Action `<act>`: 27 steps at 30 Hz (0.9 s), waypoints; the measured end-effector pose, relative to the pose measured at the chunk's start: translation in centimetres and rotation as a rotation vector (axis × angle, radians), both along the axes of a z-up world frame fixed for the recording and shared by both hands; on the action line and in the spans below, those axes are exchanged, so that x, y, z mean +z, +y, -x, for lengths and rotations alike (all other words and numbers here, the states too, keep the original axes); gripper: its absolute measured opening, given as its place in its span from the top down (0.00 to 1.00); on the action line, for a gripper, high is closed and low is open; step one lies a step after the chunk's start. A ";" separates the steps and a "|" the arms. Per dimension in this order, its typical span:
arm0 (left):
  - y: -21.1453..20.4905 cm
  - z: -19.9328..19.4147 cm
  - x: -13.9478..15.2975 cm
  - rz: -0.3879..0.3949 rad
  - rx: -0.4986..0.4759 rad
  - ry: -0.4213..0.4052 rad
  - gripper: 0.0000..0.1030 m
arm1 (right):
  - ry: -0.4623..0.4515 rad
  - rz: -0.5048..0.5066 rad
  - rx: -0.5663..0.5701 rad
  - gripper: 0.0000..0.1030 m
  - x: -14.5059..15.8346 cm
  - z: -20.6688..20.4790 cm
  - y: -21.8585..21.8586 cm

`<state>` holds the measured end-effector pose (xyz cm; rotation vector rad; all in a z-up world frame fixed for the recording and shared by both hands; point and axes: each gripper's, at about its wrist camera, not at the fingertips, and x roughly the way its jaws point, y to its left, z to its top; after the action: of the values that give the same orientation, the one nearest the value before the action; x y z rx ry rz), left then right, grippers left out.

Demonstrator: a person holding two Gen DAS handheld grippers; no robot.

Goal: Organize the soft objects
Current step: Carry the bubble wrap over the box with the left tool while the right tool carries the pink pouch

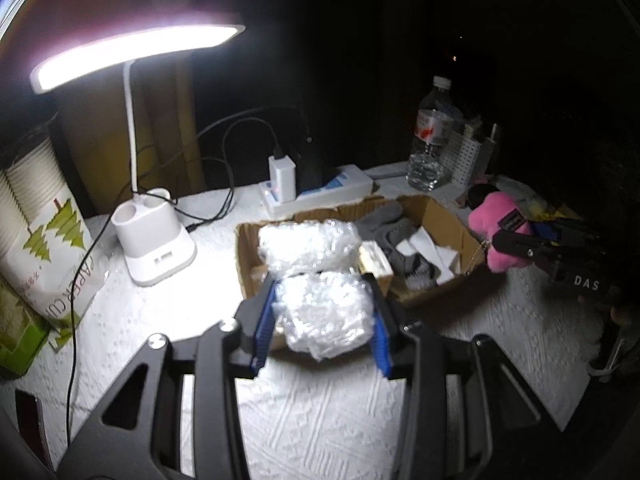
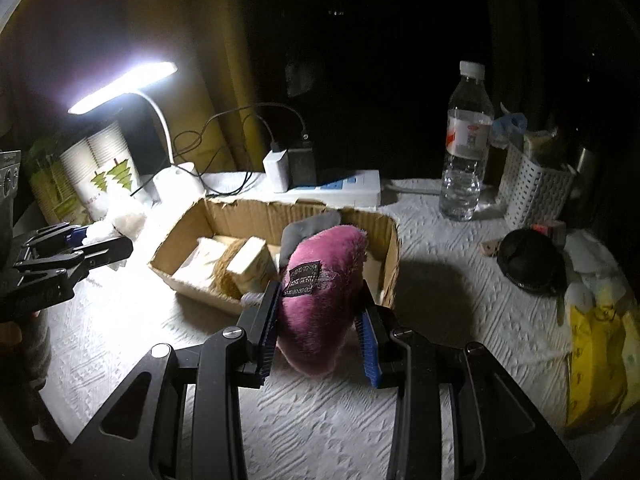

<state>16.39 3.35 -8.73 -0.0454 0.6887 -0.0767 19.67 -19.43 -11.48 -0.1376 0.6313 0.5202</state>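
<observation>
My left gripper point(image 1: 322, 282) is shut on a wad of clear bubble wrap point(image 1: 324, 312) and holds it at the near edge of the open cardboard box point(image 1: 452, 216). Another bubble wrap wad point(image 1: 308, 242), grey gloves point(image 1: 384, 220) and white pieces lie in the box. My right gripper point(image 2: 320, 294) is shut on a pink plush toy point(image 2: 320, 300) with a dark label, just in front of the box's point(image 2: 248, 212) near right corner. The right gripper with the pink toy point(image 1: 500, 232) shows to the right of the box in the left wrist view. The left gripper point(image 2: 108, 246) shows at the left in the right wrist view.
A lit white desk lamp point(image 1: 156, 248) stands left of the box, a power strip point(image 1: 320, 192) with cables behind it. A paper cup pack point(image 1: 44, 216) is at far left. A water bottle point(image 2: 466, 140), white perforated basket point(image 2: 532, 188), black round object point(image 2: 528, 260) and yellow bag point(image 2: 596, 360) sit right.
</observation>
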 end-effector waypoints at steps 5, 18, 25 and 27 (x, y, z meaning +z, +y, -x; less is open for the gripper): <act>0.1 -1.6 0.1 -0.001 0.002 0.001 0.60 | -0.005 -0.007 0.008 0.64 0.1 -1.6 0.0; 0.7 -6.9 -2.6 -0.007 0.017 0.049 0.60 | 0.040 -0.022 -0.003 0.64 -1.7 -6.1 -0.3; 0.8 -9.7 -5.6 0.006 0.020 0.110 0.60 | 0.075 -0.009 0.002 0.64 -3.4 -8.3 0.2; 0.8 -10.3 -6.5 0.009 0.017 0.130 0.60 | 0.088 0.000 -0.002 0.64 -4.1 -8.9 0.4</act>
<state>26.73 4.12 -15.26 -0.0650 0.8174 -0.0605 28.55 -19.06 -15.59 -0.1144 0.7172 0.5269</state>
